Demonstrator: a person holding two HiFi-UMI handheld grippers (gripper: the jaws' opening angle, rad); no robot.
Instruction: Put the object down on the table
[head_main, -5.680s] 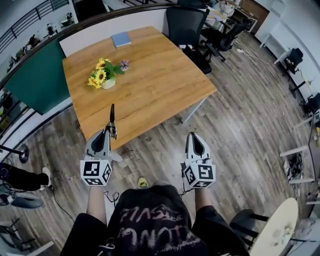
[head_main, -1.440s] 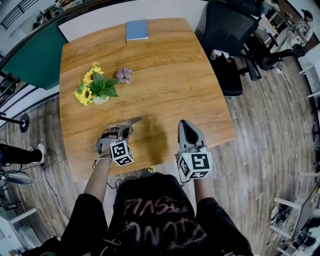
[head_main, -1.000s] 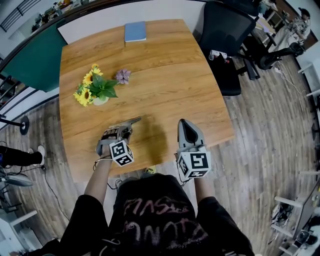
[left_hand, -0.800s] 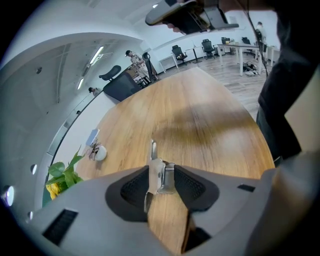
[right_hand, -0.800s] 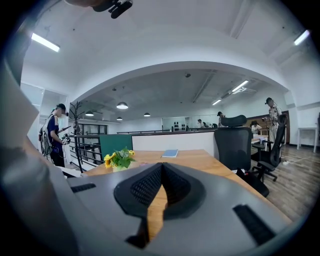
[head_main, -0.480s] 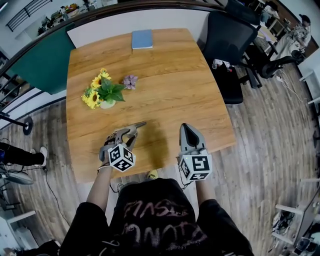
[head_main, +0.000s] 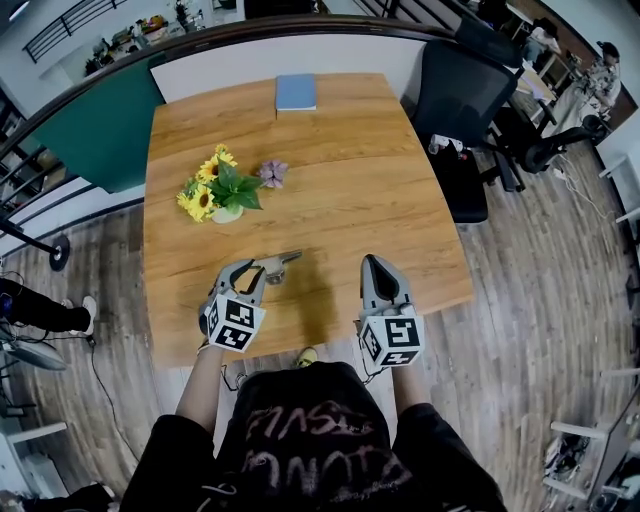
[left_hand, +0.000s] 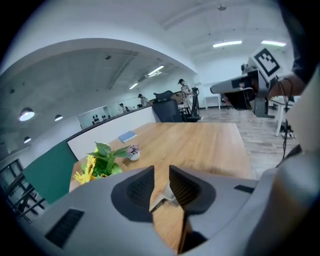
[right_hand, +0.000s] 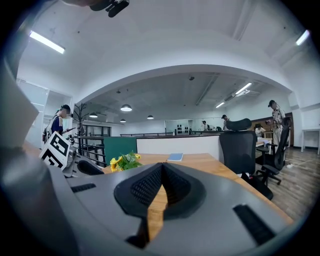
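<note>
Object (head_main: 284, 261) between left tongs (head_main: 259, 272), closing

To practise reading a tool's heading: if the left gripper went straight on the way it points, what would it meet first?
Probably the slim grey metal object lying on the wooden table, its near end between the left gripper's closing jaws, ungripped; depth unclear.

Table (head_main: 340, 170) light-brown wood grain. Sunflowers (head_main: 213, 183) yellow with green leaves, pot (head_main: 228, 213) white. Small flower (head_main: 272, 173) purple. Book (head_main: 295, 92) blue. Partition (head_main: 95, 130) teal. Office chair (head_main: 465, 95) black. Right gripper (head_main: 372, 262) grey, black-and-white square markers. Metal object (head_main: 283, 261) looks silvery-grey, too small to be sure.
</note>
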